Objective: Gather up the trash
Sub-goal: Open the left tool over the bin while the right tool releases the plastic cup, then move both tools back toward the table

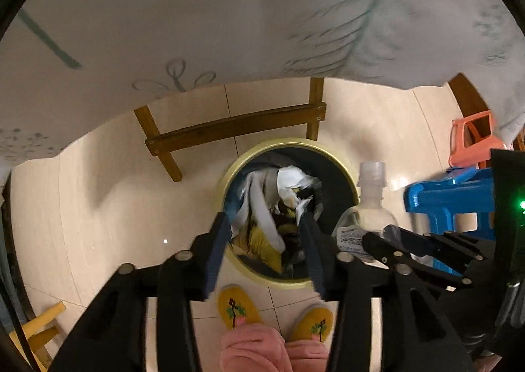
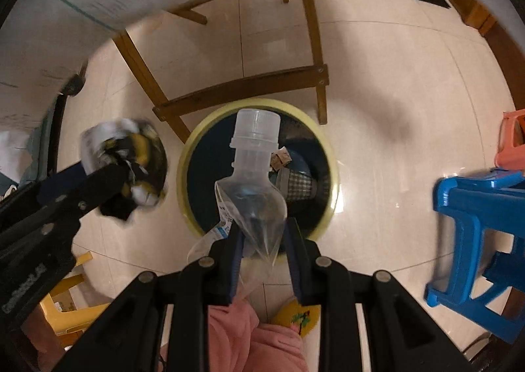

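A round trash bin with a yellow rim stands on the tiled floor. My left gripper holds a crumpled wad of white, black and yellow wrappers directly above the bin; in the right wrist view the wad hangs left of the bin. My right gripper is shut on a squashed clear plastic bottle with a white cap, held above the bin; the bottle also shows in the left wrist view. Checked fabric and a brown scrap lie inside the bin.
A wooden table frame stands just behind the bin, under a hanging white tablecloth. A blue stool and an orange stool stand to the right. A yellow stool is at lower left. Yellow slippers are below.
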### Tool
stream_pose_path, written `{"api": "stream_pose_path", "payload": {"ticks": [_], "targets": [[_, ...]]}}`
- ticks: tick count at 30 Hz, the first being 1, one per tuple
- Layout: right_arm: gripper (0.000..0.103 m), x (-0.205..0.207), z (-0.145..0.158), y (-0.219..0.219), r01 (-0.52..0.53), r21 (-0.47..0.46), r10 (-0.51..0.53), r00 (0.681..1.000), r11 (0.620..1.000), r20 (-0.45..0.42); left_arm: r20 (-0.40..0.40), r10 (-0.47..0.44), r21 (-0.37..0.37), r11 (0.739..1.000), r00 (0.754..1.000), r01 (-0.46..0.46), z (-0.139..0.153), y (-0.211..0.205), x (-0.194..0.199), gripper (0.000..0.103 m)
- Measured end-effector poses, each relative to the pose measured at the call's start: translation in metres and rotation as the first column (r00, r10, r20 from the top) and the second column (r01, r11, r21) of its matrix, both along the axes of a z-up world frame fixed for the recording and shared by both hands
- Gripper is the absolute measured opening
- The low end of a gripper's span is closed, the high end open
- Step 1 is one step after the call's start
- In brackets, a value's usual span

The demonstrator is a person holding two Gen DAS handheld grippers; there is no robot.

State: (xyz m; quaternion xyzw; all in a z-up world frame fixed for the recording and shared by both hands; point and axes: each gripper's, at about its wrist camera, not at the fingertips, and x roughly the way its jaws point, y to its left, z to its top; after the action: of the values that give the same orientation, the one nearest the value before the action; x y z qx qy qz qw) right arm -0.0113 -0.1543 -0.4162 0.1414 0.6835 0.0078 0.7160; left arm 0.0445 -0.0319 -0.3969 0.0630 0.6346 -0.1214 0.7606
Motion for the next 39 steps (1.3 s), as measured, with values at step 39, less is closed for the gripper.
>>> {"api": "stream_pose_path", "payload": {"ticks": [39], "targets": [[0.05,-0.05,0.38,0.002,-0.04,-0.091,0.075,0.903,0.995,0.423,0.265,0.12,-0.096,0.991,0.957,-0.097,0.375,0.05,-0.073,0.085]]}}
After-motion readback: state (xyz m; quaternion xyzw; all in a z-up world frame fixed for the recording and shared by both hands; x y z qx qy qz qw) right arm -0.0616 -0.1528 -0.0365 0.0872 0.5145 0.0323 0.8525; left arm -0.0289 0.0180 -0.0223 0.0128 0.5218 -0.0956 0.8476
